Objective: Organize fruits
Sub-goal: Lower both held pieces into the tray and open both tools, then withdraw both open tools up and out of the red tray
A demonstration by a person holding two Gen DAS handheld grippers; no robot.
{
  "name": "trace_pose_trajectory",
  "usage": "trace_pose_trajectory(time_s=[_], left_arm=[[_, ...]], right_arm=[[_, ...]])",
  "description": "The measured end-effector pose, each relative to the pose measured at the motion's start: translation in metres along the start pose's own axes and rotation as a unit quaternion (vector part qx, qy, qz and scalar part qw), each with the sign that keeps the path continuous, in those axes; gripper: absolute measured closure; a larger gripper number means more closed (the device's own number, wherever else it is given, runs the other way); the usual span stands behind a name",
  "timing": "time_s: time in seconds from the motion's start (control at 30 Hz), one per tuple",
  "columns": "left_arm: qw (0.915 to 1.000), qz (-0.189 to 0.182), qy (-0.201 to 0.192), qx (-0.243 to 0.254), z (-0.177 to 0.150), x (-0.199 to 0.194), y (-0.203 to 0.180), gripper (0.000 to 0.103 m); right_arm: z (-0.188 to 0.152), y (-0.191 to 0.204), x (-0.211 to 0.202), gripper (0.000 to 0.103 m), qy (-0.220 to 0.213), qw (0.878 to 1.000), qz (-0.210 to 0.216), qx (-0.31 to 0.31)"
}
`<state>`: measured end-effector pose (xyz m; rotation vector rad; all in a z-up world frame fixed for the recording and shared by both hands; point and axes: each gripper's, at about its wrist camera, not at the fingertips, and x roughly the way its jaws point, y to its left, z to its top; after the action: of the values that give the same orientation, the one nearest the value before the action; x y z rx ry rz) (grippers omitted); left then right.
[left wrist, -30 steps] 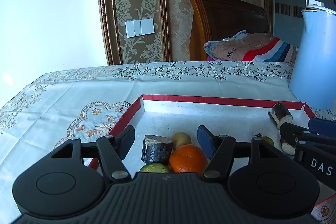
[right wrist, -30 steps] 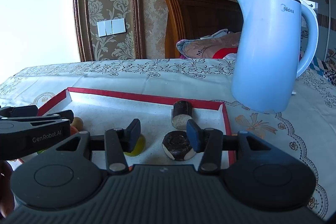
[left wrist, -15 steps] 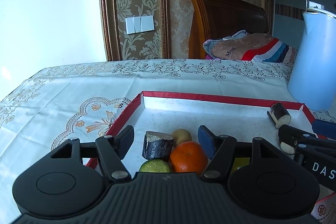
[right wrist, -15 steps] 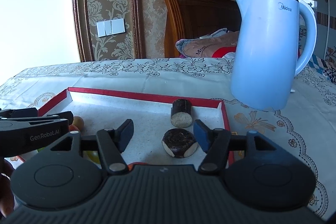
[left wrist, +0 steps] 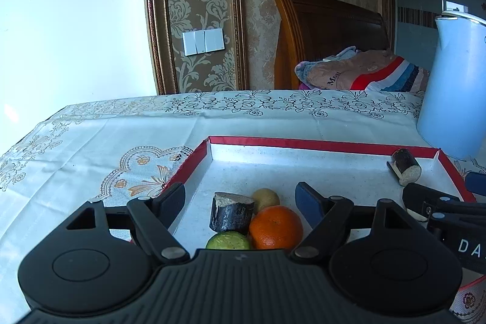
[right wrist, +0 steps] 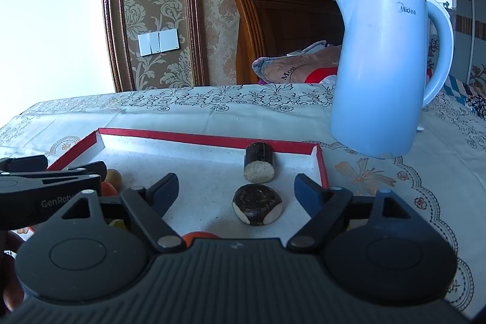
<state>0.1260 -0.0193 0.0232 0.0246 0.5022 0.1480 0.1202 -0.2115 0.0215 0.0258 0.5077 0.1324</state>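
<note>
A red-rimmed tray lies on the tablecloth. In the left wrist view my left gripper is open, with a dark cut cane piece, an orange, a green fruit and a small yellow-brown fruit between its fingers, untouched. Another cane piece lies in the far right corner. In the right wrist view my right gripper is open over a dark round piece, with the cane piece beyond it. An orange fruit peeks out beneath it.
A light blue kettle stands on the table just right of the tray. A wooden headboard and folded blankets lie behind the table. The left gripper's body shows at the left of the right wrist view.
My right gripper opened wider and drew back from the yellow fruit it was near; the dark round piece now lies between its fingers. My left gripper barely moved.
</note>
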Motion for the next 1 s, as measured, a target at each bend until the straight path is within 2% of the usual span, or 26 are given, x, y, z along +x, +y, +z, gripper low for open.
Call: trace_pose_trajectory(time_s=[0.23,0.37,1.0], left_arm=[[1.0,-0.005,0.0,-0.007,-0.001,-0.006,0.004,0.023],[0.9999,-0.009,-0.001,-0.01,-0.002,-0.011,0.006,0.023],[0.9997,-0.017,-0.008,-0.013,-0.018,-0.042,0.014,0.023]], right_arm=[[-0.002,-0.003,-0.007,0.016,-0.001,1.0,0.002,0.005],[-0.003,-0.004,-0.011,0.012,-0.002,1.0,0.001,0.005],[-0.017,-0.011,-0.037,0.006,-0.004,1.0,0.011,0.024]])
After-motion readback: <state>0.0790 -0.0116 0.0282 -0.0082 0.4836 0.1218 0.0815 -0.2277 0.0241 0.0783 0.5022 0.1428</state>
